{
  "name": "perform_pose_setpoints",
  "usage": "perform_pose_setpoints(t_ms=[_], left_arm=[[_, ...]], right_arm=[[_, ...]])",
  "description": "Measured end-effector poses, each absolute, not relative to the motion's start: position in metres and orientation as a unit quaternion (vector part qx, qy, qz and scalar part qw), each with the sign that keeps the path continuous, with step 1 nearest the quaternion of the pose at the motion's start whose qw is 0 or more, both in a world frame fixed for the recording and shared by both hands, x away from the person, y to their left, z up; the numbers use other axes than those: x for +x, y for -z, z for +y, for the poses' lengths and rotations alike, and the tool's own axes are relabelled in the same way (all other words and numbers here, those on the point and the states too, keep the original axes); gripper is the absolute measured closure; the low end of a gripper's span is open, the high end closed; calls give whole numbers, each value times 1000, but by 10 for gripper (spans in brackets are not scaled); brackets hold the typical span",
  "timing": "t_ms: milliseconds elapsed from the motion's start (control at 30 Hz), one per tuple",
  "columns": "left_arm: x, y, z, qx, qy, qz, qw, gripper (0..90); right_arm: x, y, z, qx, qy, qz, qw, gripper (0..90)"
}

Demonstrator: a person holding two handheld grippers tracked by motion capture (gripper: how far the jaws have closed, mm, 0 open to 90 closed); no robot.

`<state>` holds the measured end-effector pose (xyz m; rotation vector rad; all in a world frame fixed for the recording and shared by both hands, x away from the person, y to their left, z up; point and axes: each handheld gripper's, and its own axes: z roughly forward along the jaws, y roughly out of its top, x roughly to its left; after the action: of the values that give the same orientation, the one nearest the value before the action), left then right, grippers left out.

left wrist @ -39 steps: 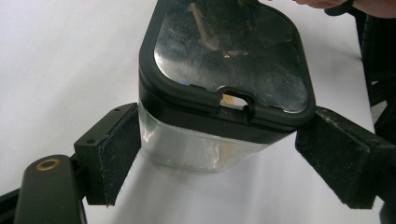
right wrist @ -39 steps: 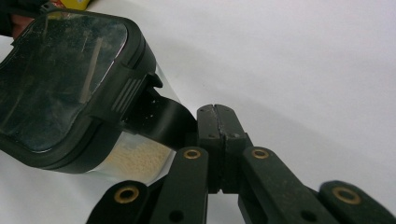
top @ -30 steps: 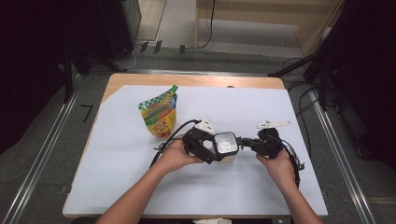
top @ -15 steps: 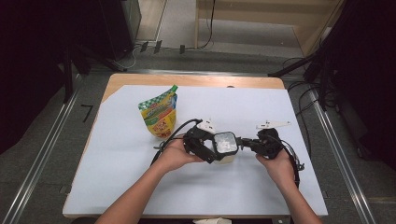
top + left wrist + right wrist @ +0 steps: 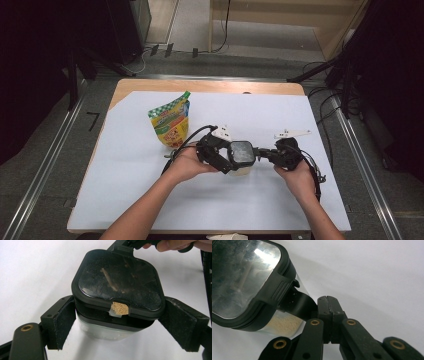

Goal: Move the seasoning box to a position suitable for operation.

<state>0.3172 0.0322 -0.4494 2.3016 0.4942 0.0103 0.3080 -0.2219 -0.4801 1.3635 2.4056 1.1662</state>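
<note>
- Left gripper [image 5: 226,156] clamps the lidded container [image 5: 241,155] at mid-table, near side, bracing it upright
- Right gripper [image 5: 327,305], jaws closed together, presses by the lid latch [image 5: 277,289], likely to pry it open

Counter [image 5: 150,200] brightly and evenly lit from above; surroundings dark. Glare on the container lid [image 5: 239,270]. Near fingers [image 5: 329,315] slightly soft; shadows faint
</note>
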Motion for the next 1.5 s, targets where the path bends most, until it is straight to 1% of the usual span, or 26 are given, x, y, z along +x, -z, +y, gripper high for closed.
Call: perform_pose_setpoints(t_ms=[333,467,500,533,567,633,700,733,767,800,867,933,967,1000,1167,1500], left_arm=[[315,440,29,907,-20,184,377,162],[312,434,26,913,-37,177,366,181],[311,432,26,914,-40,174,365,209],[312,430,27,911,-21,170,375,338],[311,426,27,902,4,173,395,388],[310,424,26,905,-2,169,390,387],[309,423,24,908,-1,165,385,418],[309,422,23,907,4,165,387,477],[309,422,23,906,10,163,391,505],[309,420,23,906,13,162,390,505],[308,415,20,907,18,156,392,576],[308,413,18,907,21,154,392,625],[308,410,17,907,22,150,393,625],[308,407,14,907,26,147,394,662],[311,401,7,908,39,149,389,703],[324,398,-13,901,77,145,400,726]], right_arm=[[308,479,-223,453,-391,798,68,900],[308,479,-223,452,-392,799,66,900],[308,479,-223,452,-392,799,67,900],[308,479,-223,452,-392,799,67,900],[308,479,-223,452,-392,798,67,900],[308,479,-223,451,-392,799,67,900],[308,478,-223,450,-391,800,68,900],[308,478,-223,450,-392,800,67,900],[308,478,-223,449,-392,800,68,900],[308,478,-223,449,-392,800,68,900],[308,478,-223,448,-392,800,68,900],[308,478,-223,448,-393,801,67,900],[308,478,-223,447,-393,801,66,900],[308,478,-223,448,-393,800,66,900],[308,479,-224,449,-395,799,64,900],[306,479,-224,452,-396,797,61,900]])
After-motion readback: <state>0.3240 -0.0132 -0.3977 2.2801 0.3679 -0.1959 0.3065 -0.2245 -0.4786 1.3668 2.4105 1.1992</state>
